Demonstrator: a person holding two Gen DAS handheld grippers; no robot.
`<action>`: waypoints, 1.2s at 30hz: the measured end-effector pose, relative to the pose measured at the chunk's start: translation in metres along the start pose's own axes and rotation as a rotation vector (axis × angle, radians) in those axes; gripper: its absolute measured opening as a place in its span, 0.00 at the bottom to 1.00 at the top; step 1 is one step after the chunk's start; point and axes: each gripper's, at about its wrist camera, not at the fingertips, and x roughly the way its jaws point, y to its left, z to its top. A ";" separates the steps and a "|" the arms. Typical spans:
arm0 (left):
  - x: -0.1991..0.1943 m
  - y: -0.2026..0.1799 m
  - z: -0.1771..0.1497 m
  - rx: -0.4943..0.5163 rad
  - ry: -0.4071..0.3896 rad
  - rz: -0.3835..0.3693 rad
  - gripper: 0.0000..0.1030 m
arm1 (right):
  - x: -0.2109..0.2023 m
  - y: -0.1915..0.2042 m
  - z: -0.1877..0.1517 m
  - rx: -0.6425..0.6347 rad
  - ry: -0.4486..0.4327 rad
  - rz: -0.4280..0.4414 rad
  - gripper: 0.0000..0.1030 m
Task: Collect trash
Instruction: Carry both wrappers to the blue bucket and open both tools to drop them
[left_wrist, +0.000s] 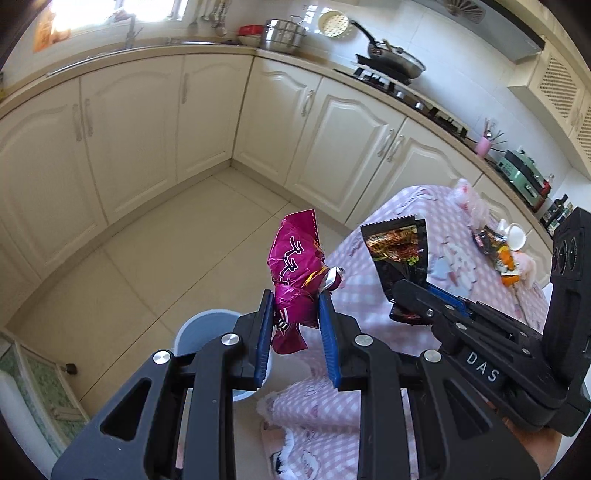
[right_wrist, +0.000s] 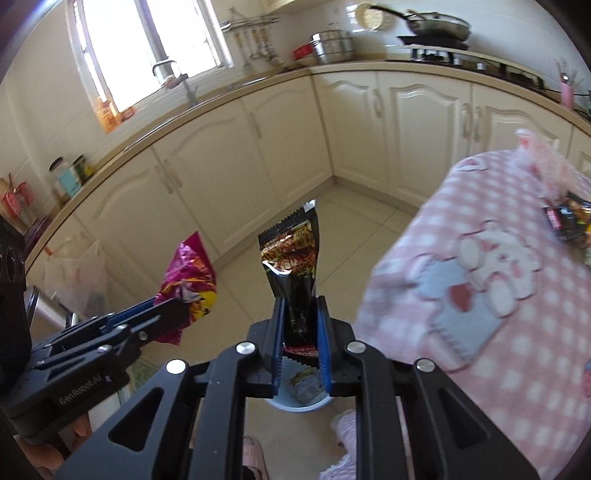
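Note:
My left gripper is shut on a crumpled magenta snack wrapper and holds it above a pale blue bin on the floor. My right gripper is shut on a black snack packet, upright in its jaws, over the same bin. A wrapper lies inside the bin. In the left wrist view the right gripper with its black packet is to the right. In the right wrist view the left gripper with the magenta wrapper is to the left.
A table with a pink checked cloth stands to the right, with more wrappers and trash on its far side; one also shows in the right wrist view. Cream cabinets line the walls. A white plastic bag hangs at the left.

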 end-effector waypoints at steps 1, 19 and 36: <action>0.001 0.008 -0.002 -0.012 0.007 0.011 0.22 | 0.007 0.008 -0.002 -0.006 0.012 0.015 0.15; 0.038 0.066 -0.006 -0.090 0.075 0.099 0.22 | 0.099 0.058 0.002 -0.057 0.076 0.020 0.33; 0.060 0.043 0.007 -0.038 0.099 0.089 0.24 | 0.064 0.020 0.002 -0.011 -0.018 -0.066 0.40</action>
